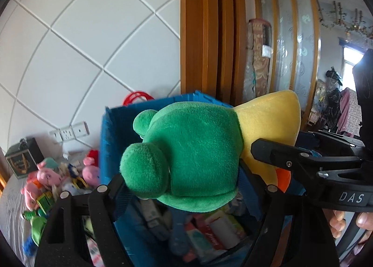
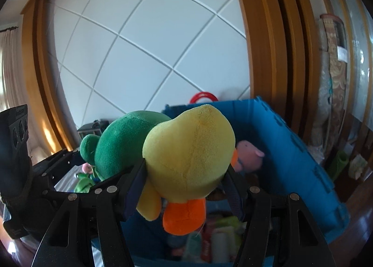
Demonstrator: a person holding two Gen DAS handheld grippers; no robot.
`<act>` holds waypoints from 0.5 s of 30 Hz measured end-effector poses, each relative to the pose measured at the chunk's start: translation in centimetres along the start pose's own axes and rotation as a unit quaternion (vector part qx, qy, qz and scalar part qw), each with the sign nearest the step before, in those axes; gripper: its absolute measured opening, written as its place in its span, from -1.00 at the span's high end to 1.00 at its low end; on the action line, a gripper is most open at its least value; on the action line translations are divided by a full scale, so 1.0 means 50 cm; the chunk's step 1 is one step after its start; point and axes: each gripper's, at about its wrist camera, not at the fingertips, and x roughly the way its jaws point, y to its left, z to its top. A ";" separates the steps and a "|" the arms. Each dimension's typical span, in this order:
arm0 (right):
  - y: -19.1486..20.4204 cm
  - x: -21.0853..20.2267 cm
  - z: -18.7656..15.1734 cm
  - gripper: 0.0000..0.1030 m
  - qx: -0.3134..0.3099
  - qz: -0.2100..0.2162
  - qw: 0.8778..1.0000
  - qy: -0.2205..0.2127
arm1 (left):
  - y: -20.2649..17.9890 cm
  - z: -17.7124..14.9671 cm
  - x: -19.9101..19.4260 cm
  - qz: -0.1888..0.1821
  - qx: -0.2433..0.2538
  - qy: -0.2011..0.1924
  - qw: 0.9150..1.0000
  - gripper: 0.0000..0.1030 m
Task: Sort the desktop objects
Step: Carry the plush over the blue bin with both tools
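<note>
My left gripper [image 1: 184, 191] is shut on a green plush frog [image 1: 191, 157] and holds it above the open blue bin [image 1: 109, 141]. My right gripper [image 2: 184, 187] is shut on a yellow plush duck [image 2: 191, 152] with orange feet, also above the blue bin [image 2: 291, 148]. The two toys are side by side, touching or nearly so; the duck [image 1: 272, 127] shows right of the frog in the left wrist view, and the frog [image 2: 121, 141] left of the duck in the right wrist view. The bin holds boxes, packets and a pink plush pig [image 2: 249, 152].
A pile of pink plush pigs [image 1: 46, 180] and small toys lies on the grey-clothed table left of the bin. A dark box [image 1: 22, 158] stands at the back left. A white tiled wall [image 1: 81, 45] and wooden frame [image 1: 205, 33] are behind.
</note>
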 end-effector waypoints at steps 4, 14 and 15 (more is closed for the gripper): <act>-0.126 0.019 -0.019 -0.21 0.009 0.014 0.999 0.042 | -0.075 -0.015 0.073 0.014 -0.030 0.044 0.999 -0.55; -0.258 0.075 -0.052 -0.34 0.015 0.043 0.993 0.110 | -0.148 -0.049 0.144 0.038 -0.093 0.105 0.989 -0.68; -0.256 0.077 -0.052 -0.35 0.014 0.044 0.993 0.111 | -0.151 -0.052 0.144 0.044 -0.095 0.106 0.989 -0.69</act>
